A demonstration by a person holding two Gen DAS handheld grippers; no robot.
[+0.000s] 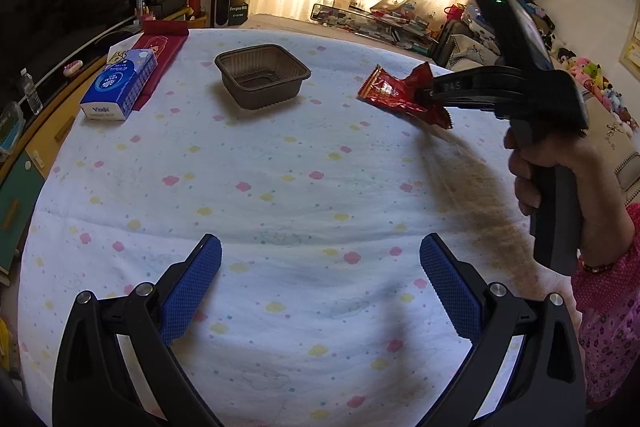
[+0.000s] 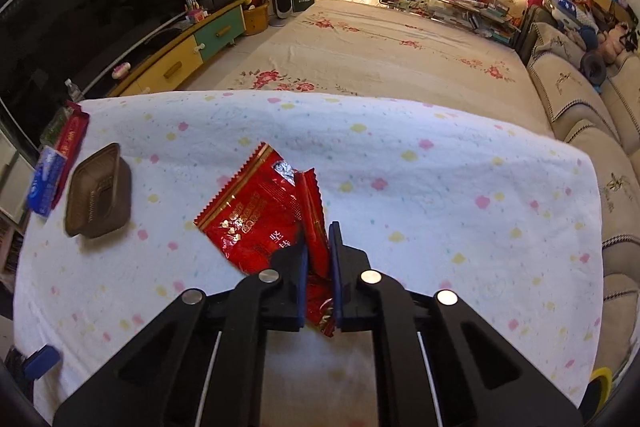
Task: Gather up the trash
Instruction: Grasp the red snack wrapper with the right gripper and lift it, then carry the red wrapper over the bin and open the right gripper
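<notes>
A crumpled red snack wrapper (image 2: 260,211) lies on the white spotted cloth (image 2: 400,179). My right gripper (image 2: 319,247) is shut on its near corner, the blue pads pinching the foil. From the left wrist the same red wrapper (image 1: 394,93) shows at the far right with the right gripper (image 1: 424,95) clamped on it, a hand around the handle. A brown plastic tray (image 1: 262,75) sits far centre, seen as the brown tray (image 2: 98,193) at the left in the right wrist view. My left gripper (image 1: 320,255) hangs open over bare cloth, holding nothing.
A blue tissue pack (image 1: 120,85) and a long red box (image 1: 160,55) lie at the cloth's far left. Beyond the cloth (image 1: 280,187) are a TV stand (image 2: 180,55), a floral bed cover (image 2: 380,55) and a sofa (image 2: 580,99) on the right.
</notes>
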